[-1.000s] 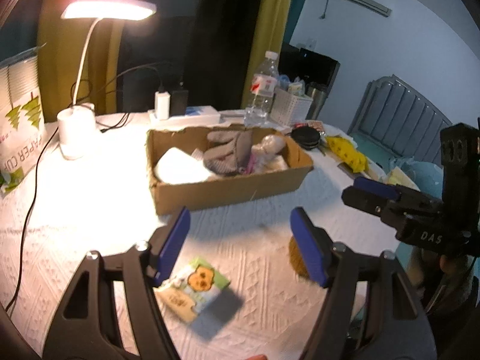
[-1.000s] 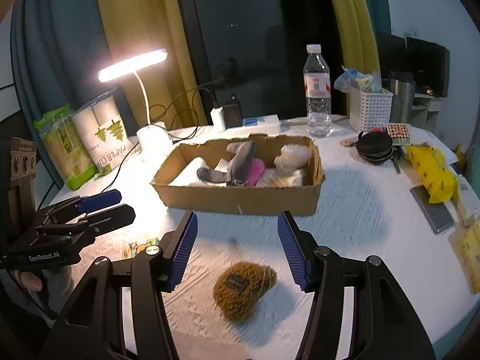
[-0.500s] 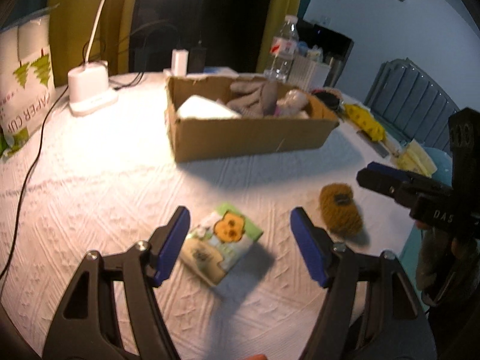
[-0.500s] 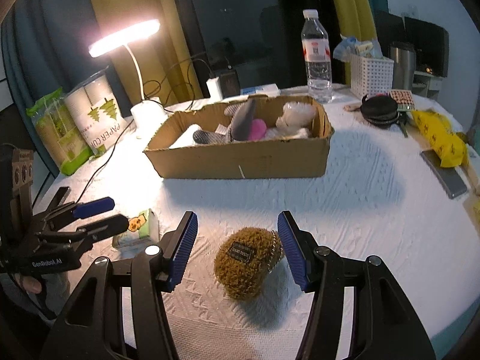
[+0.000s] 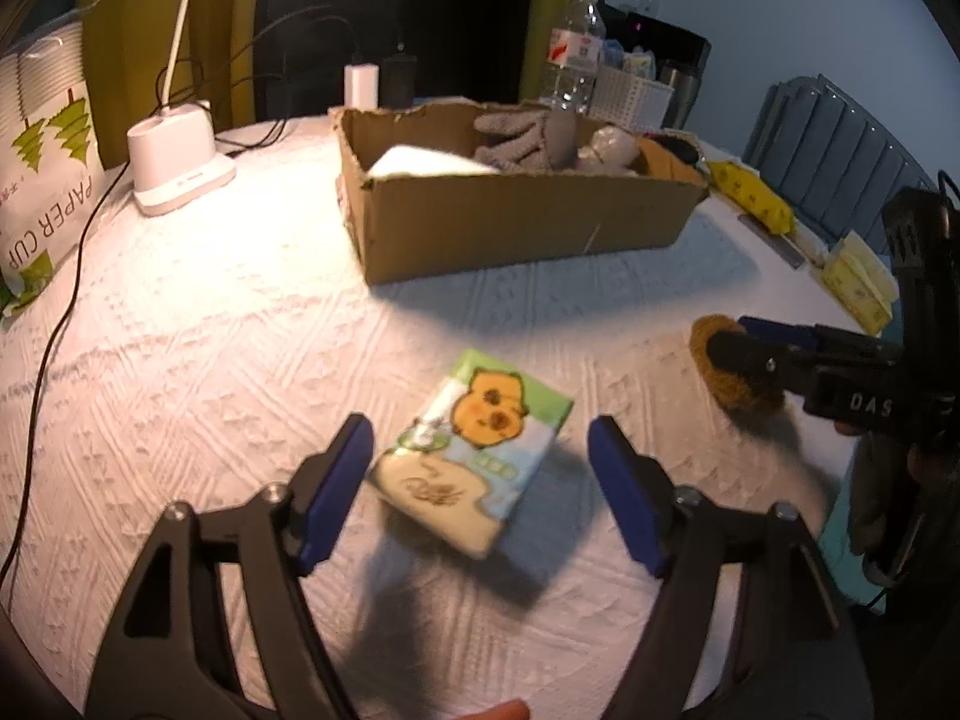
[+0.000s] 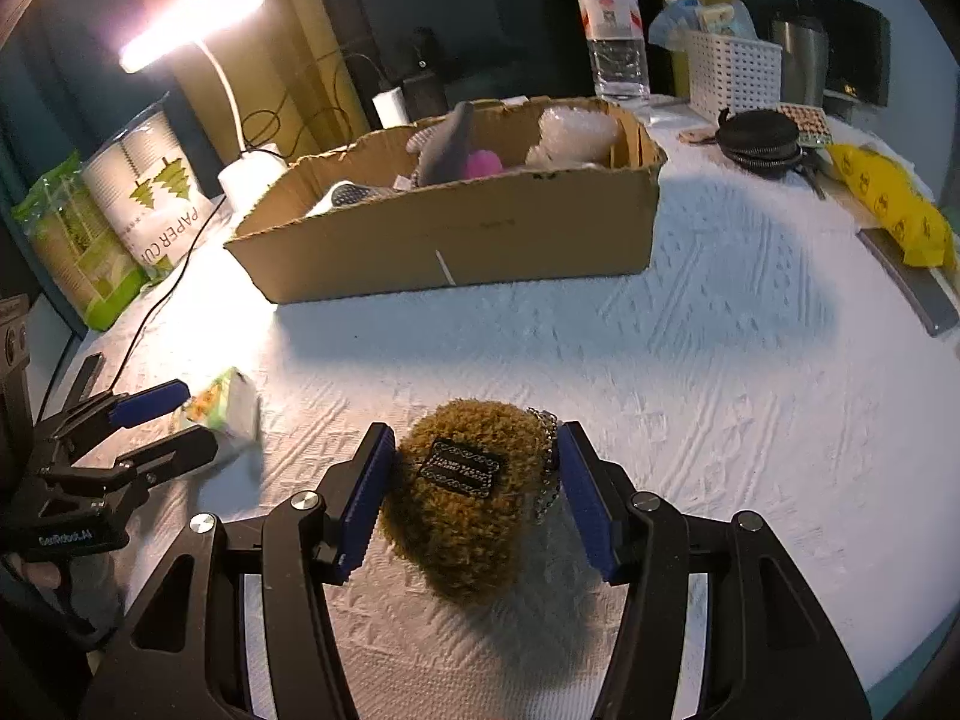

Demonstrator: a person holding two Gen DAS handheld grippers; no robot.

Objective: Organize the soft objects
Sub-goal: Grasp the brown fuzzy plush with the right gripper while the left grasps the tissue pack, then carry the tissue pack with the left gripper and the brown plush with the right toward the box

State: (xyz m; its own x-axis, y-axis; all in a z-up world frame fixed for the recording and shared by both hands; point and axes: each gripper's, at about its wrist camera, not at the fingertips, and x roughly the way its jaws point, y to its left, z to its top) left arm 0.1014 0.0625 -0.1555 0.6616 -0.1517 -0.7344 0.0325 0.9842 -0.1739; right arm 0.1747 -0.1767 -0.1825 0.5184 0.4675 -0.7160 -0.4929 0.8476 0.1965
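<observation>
Fuzzy brown pouch [image 6: 465,492] lying on the white textured tablecloth [image 6: 720,360] near the table's front edge, with a dark label patch on top and a small metal chain at its right side. Right gripper [image 6: 474,498] lowered around it, jaws spread either side of the pouch, blue pads just beside the fur; whether touching cannot be told, and no squeeze visible. Tissue pack [image 5: 474,450] with a cartoon animal print lying flat on the cloth to the left of the pouch, well apart from it. Left gripper [image 5: 480,492] straddling the near end of the pack, jaws just having opened wider, clear gaps between both pads and the pack, nothing held.

Behind both, toward the middle of the table, an open cardboard box [image 6: 456,234] holding a grey knitted item [image 5: 528,138], something pink [image 6: 483,163], a white folded piece [image 5: 429,162] and a pale crinkled bundle [image 6: 576,132].

Around the box: a lit desk lamp [image 6: 240,120] on a white base at the back left, a sleeve of paper cups [image 6: 150,192] at the left edge, a water bottle [image 6: 612,30] and a white basket [image 6: 735,72] at the back, a black round pouch [image 6: 759,138] and a yellow pack [image 6: 894,204] toward the right edge. Open cloth between the grippers and the box.
</observation>
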